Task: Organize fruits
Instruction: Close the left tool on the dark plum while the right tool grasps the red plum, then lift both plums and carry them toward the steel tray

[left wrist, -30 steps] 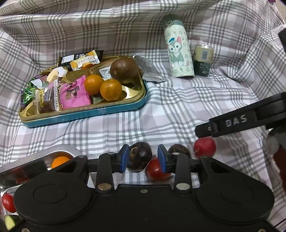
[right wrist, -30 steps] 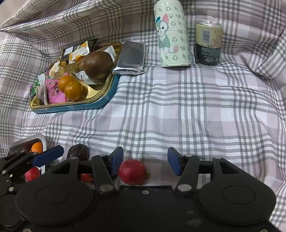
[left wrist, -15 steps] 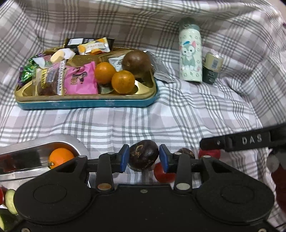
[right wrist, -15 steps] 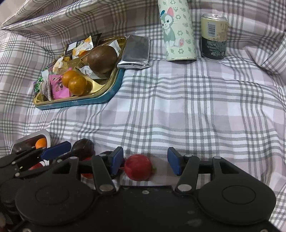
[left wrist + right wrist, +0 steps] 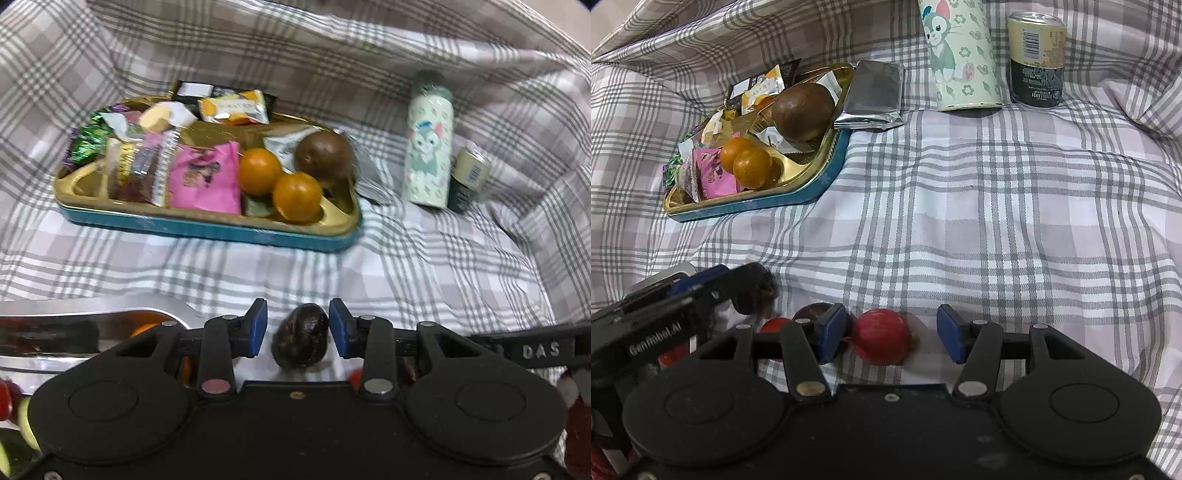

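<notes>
A dark wrinkled passion fruit (image 5: 300, 341) sits between the blue pads of my left gripper (image 5: 298, 321). Its jaws are closing on the fruit, which stays sharp while the cloth behind blurs. From the right wrist view the same fruit (image 5: 755, 286) hangs at that gripper's tips. My right gripper (image 5: 892, 325) is open over a red round fruit (image 5: 881, 338) lying on the cloth nearer its left pad. A tomato (image 5: 774, 325) and a second dark fruit (image 5: 810, 312) lie just left of it. A metal tray (image 5: 92, 325) at lower left holds an orange (image 5: 147, 326).
A gold and blue snack tin (image 5: 207, 225) at the back holds wrappers, two oranges (image 5: 297, 197) and a brown fruit (image 5: 323, 158). A cartoon bottle (image 5: 428, 147) and a small can (image 5: 469, 177) stand at back right. A foil packet (image 5: 873, 96) leans on the tin. Checked cloth covers everything.
My left gripper has swung left toward the metal tray and rolled, with the dark fruit staying between its pads. The right gripper has kept still over the red fruit.
</notes>
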Action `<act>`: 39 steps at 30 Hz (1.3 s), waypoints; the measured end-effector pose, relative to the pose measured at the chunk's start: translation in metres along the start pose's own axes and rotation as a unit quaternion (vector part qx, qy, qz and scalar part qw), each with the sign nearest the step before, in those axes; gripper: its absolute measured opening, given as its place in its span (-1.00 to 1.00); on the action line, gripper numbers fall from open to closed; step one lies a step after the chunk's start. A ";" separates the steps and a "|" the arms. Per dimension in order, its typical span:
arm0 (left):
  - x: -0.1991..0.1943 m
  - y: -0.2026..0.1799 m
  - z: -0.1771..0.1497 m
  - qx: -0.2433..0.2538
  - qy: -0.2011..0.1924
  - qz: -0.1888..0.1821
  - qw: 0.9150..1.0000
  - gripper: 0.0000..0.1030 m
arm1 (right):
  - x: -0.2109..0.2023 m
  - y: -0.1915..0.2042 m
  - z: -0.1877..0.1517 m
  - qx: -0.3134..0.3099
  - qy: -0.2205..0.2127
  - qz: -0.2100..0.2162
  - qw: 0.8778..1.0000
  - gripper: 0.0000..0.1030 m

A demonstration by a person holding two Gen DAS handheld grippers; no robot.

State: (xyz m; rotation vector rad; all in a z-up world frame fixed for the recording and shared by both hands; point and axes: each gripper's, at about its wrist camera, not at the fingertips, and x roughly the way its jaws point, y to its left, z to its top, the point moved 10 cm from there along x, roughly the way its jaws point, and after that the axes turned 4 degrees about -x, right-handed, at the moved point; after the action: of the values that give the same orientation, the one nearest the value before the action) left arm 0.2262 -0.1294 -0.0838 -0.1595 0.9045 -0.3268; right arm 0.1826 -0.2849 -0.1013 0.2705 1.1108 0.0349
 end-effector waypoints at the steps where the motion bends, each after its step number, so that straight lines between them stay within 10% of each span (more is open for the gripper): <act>1: 0.000 0.003 0.002 -0.002 -0.003 0.007 1.000 -0.10 | 0.000 0.000 0.000 0.000 0.000 0.000 1.000 0.11; 17: -0.007 0.017 0.016 0.003 -0.050 0.057 0.997 -0.15 | -0.002 0.000 0.001 0.003 -0.004 -0.001 1.000 0.11; 28: 0.006 -0.005 -0.002 0.093 -0.016 0.069 0.993 -0.11 | -0.002 0.002 0.000 0.001 -0.004 0.003 1.000 0.11; 39: 0.016 0.004 0.001 0.066 -0.007 0.079 0.995 -0.06 | -0.003 0.003 0.000 -0.002 -0.002 0.010 1.000 0.11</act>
State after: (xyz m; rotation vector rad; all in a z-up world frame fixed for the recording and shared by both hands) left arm 0.2375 -0.1308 -0.0962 0.0310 0.8734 -0.2372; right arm 0.1812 -0.2825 -0.0979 0.2774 1.1041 0.0550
